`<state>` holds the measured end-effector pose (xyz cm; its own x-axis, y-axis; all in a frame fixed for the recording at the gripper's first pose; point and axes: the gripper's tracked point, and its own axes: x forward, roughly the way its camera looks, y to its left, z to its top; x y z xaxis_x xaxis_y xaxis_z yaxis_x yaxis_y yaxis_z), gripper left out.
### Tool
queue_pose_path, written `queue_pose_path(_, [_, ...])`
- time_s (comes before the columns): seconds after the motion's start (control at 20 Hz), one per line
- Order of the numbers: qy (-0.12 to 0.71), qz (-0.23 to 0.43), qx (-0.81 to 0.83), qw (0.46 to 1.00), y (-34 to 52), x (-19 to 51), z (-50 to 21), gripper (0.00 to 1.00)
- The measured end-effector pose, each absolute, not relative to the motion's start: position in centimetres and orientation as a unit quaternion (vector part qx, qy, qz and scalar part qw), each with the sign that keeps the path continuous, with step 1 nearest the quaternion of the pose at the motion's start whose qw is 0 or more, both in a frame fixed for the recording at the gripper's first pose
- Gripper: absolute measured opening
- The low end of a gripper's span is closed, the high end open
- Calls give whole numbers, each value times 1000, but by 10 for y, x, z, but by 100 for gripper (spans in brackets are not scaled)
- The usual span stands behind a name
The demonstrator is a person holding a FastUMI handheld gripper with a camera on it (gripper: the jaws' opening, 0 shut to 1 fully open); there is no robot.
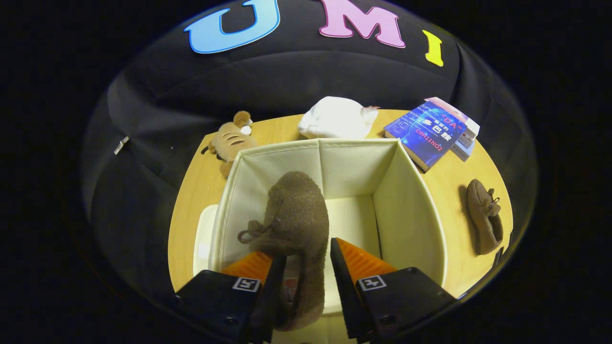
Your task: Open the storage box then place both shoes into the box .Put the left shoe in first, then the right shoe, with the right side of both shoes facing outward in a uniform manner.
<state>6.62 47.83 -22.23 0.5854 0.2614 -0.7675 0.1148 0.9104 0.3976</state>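
A brown fuzzy shoe (296,224) with a bow hangs between my fingers, toe pointing away, over the open cream fabric storage box (411,215). My gripper (302,267) is shut on the shoe near its heel opening. The shoe is above the left half of the box's inside. A second brown shoe (485,222) lies on its sole on the wooden table to the right of the box. The box's lid (204,239) lies flat on the table to the left of the box.
Beyond the box lie a brown plush toy (232,141), a white cloth bundle (337,118) and a stack of books (430,131). The wooden table (189,191) ends just left of the lid and right of the second shoe.
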Motion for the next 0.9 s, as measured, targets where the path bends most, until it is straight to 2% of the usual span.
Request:
queue_pose_path(0.05, [458,46,207,864,478,65,-224,73])
queue_pose_path(0.15, [467,52,206,858,476,62,-227,82])
queue_pose_path(0.2, [471,54,205,856,474,60,-229,83])
queue_pose_path(0.35, [477,63,193,855,473,53,-228,97])
queue_pose_path(0.5, [485,85,185,850,477,42,-237,98])
queue_pose_path(0.9, [450,116,198,863,476,43,-207,99])
